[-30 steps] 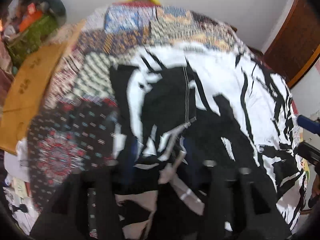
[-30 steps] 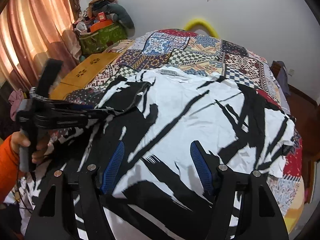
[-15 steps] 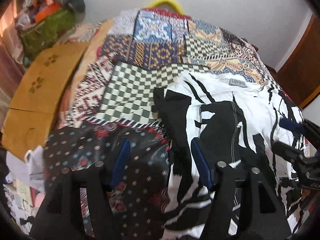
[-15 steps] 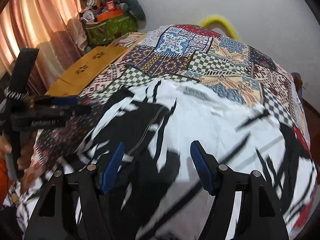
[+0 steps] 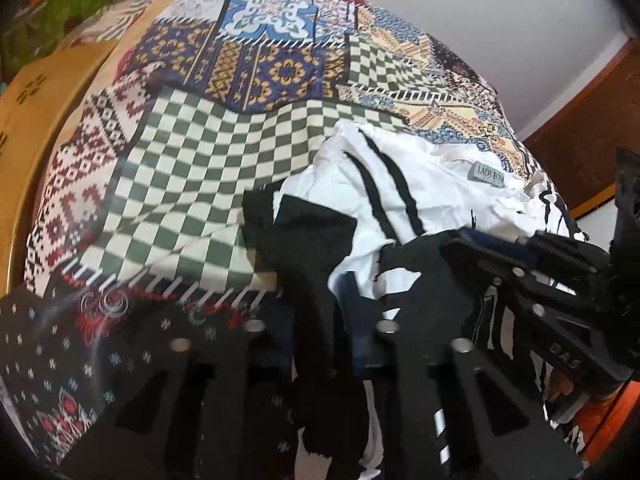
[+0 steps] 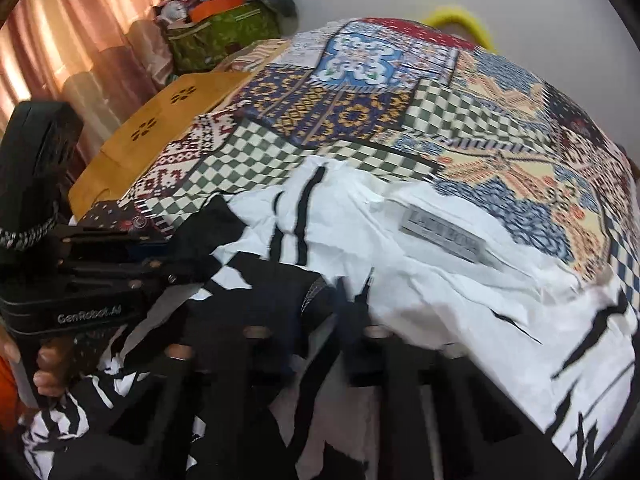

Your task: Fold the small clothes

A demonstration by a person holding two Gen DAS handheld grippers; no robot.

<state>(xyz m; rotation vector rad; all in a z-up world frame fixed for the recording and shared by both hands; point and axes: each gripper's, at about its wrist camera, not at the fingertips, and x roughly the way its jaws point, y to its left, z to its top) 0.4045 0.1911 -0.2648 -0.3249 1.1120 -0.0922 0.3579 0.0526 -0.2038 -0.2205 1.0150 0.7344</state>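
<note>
Now the left hand-held gripper (image 5: 316, 320) is closing on the black-and-white garment (image 5: 400, 192), cloth between its jaws; the right hand-held gripper (image 6: 316, 320) pinches the same garment, which lies lower right on the patchwork bed (image 5: 224, 152).

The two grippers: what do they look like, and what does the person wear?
Both are black. The left gripper has a blocky body with white lettering "GenRobot.AI", silver screw heads and a black-and-white braided cord around its tall handle. The right gripper shows flat black plates, silver screws and dark blue pads. An orange sleeve shows at the wrist.
</note>
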